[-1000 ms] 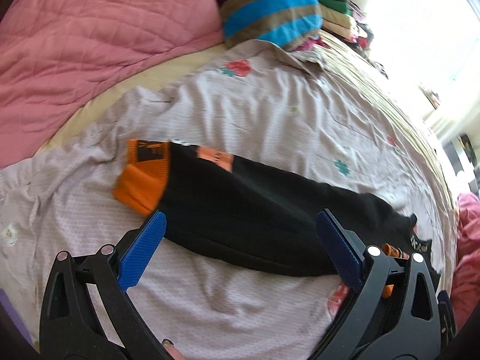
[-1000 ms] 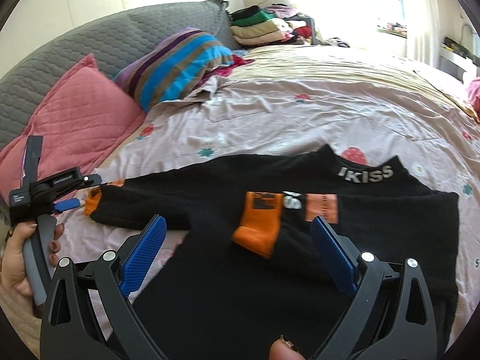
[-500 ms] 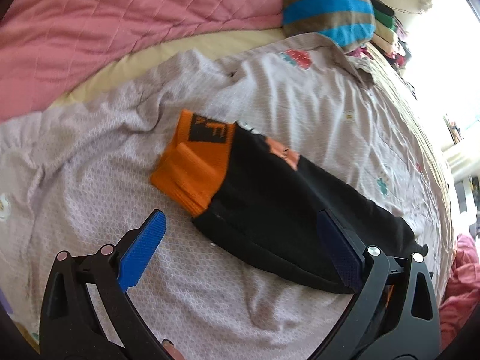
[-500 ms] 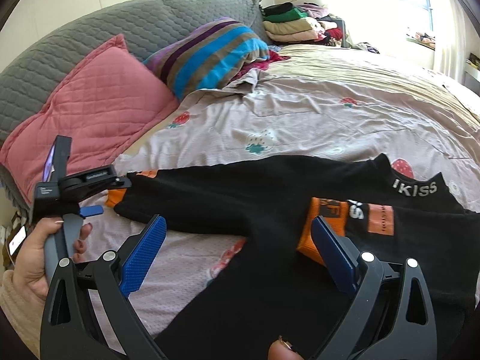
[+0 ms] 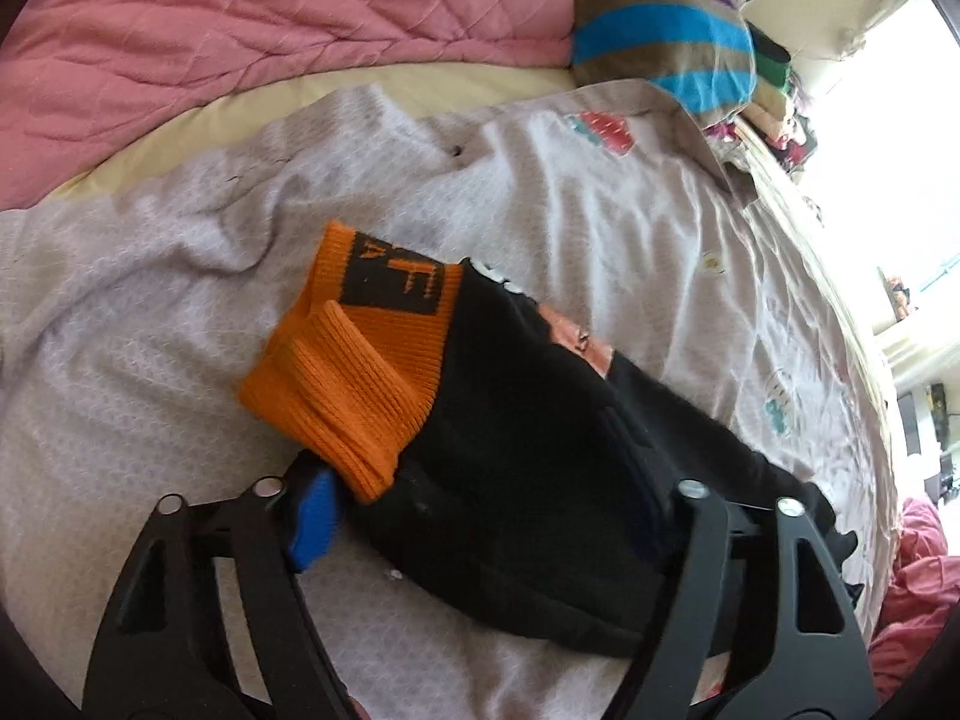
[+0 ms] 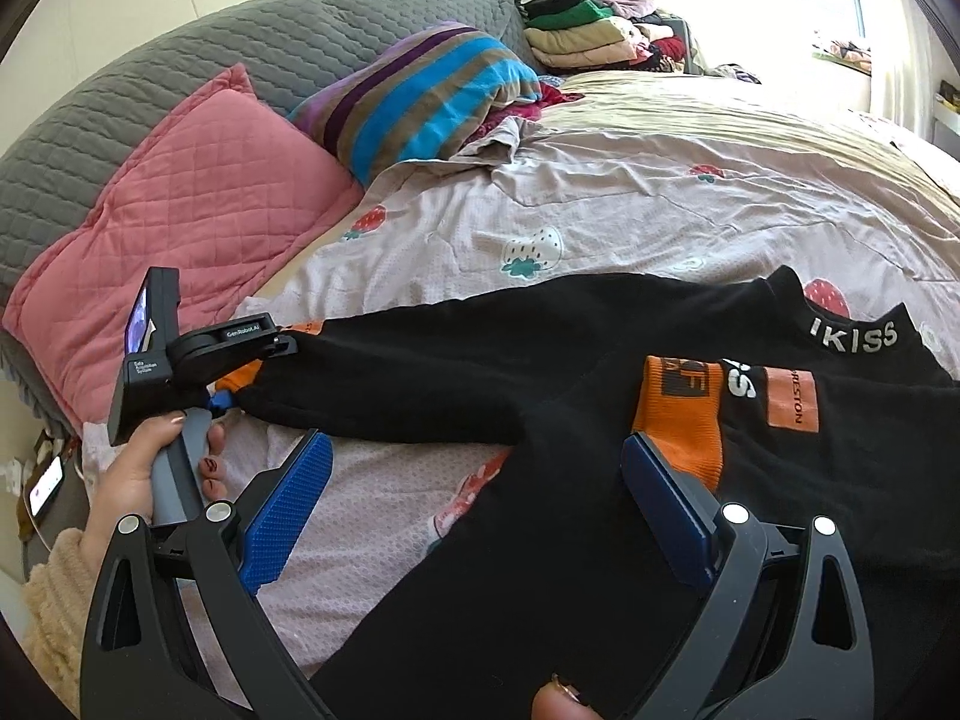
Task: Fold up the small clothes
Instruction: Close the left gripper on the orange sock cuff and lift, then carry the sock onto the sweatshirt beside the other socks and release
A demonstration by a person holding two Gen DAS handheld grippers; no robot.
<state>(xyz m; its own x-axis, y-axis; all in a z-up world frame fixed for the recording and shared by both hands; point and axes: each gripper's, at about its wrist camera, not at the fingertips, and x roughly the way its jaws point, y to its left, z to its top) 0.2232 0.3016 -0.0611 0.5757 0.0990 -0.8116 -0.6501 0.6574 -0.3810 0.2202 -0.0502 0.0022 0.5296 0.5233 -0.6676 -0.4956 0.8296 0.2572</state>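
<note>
We see the black sweater [image 6: 600, 480] spread on the strawberry sheet [image 6: 630, 204]. Its left sleeve [image 5: 540, 456] stretches out flat, and the left gripper [image 5: 480, 498] has its jaws apart, straddling the sleeve at the orange cuff [image 5: 354, 372]. The right gripper [image 6: 474, 510] hovers over the body, jaws wide apart. There is bare sheet past the cuff, and a pink pillow [image 5: 240, 30] beyond the sheet edge.

A pink quilted pillow [image 6: 198, 192] and a striped cushion [image 6: 420, 90] are propped against a grey quilted headboard [image 6: 180, 60]; folded clothes [image 6: 576, 30] are stacked beyond a strawberry-print sheet [image 6: 600, 210].
</note>
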